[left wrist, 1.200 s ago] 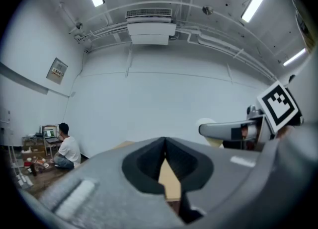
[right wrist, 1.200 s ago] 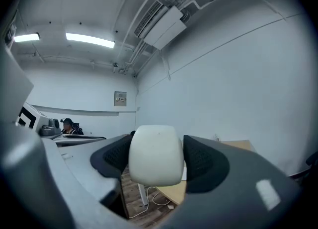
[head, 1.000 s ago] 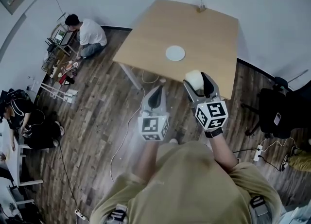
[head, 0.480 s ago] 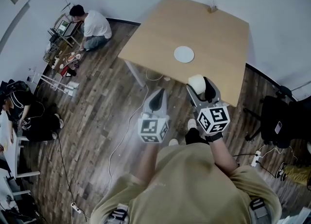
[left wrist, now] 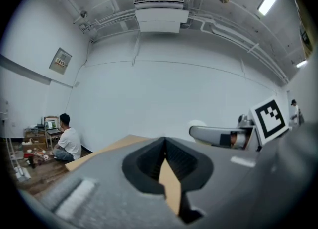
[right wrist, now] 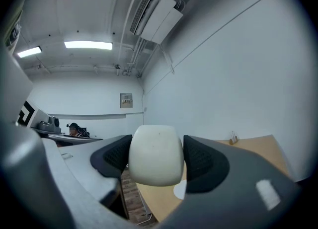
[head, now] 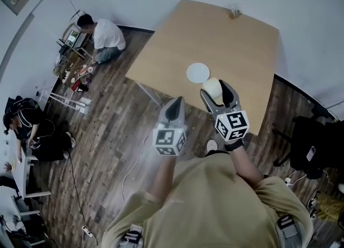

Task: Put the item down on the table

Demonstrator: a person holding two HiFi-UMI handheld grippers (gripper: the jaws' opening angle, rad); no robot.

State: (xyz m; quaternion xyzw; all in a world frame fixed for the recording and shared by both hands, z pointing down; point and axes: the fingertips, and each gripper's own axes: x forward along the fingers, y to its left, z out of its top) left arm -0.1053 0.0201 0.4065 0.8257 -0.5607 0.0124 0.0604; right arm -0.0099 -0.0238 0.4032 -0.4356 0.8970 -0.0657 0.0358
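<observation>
My right gripper (head: 216, 91) is shut on a cream, rounded item (head: 211, 86), held above the near part of the wooden table (head: 215, 32), just right of a white plate (head: 198, 72). In the right gripper view the item (right wrist: 155, 154) fills the gap between the two dark pads of the right gripper (right wrist: 155, 159), with the table (right wrist: 248, 148) and the plate (right wrist: 180, 189) below. My left gripper (head: 174, 103) is shut and holds nothing, over the floor short of the table's edge. In the left gripper view the left gripper (left wrist: 165, 143) has its jaws together, and the table (left wrist: 107, 148) lies beyond.
A small object (head: 235, 10) stands at the table's far edge. A person (head: 105, 34) sits on the wooden floor at the back left, another (head: 24, 126) at the far left. A black chair (head: 312, 139) stands to the right. Cables (head: 137, 155) run over the floor.
My right gripper with the cream item has come nearer the white plate, further over the table. The left gripper holds much the same place, still shut.
</observation>
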